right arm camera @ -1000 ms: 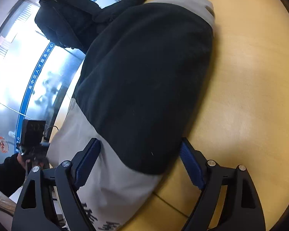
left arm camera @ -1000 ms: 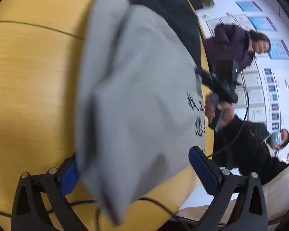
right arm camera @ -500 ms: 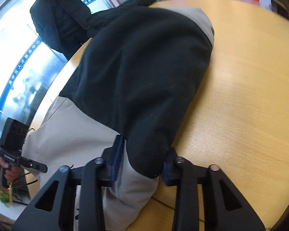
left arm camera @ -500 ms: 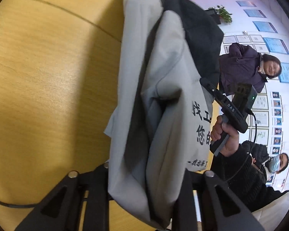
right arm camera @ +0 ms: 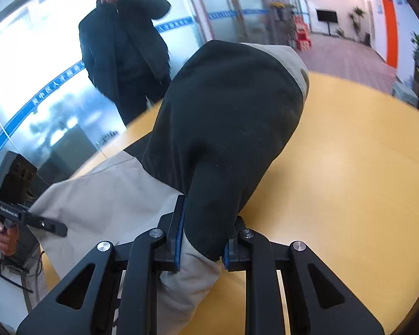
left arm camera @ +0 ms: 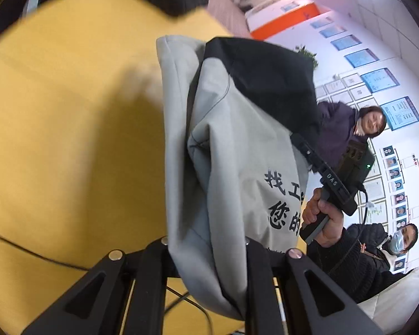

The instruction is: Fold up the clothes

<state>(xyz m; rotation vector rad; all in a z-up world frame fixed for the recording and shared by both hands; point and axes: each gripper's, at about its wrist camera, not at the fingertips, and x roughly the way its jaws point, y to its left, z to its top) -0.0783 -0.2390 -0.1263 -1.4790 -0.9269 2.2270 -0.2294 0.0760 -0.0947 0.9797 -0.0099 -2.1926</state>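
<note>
Left wrist: garment (left arm camera: 231,167) now higher off table (left arm camera: 69,139).

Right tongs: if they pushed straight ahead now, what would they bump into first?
The grey-and-black garment itself: the right tongs are already shut on it, with the wooden table probably beneath.

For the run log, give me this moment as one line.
left tongs: shut on garment | right tongs: shut on garment | garment: grey-black, lifted over yellow table
</note>
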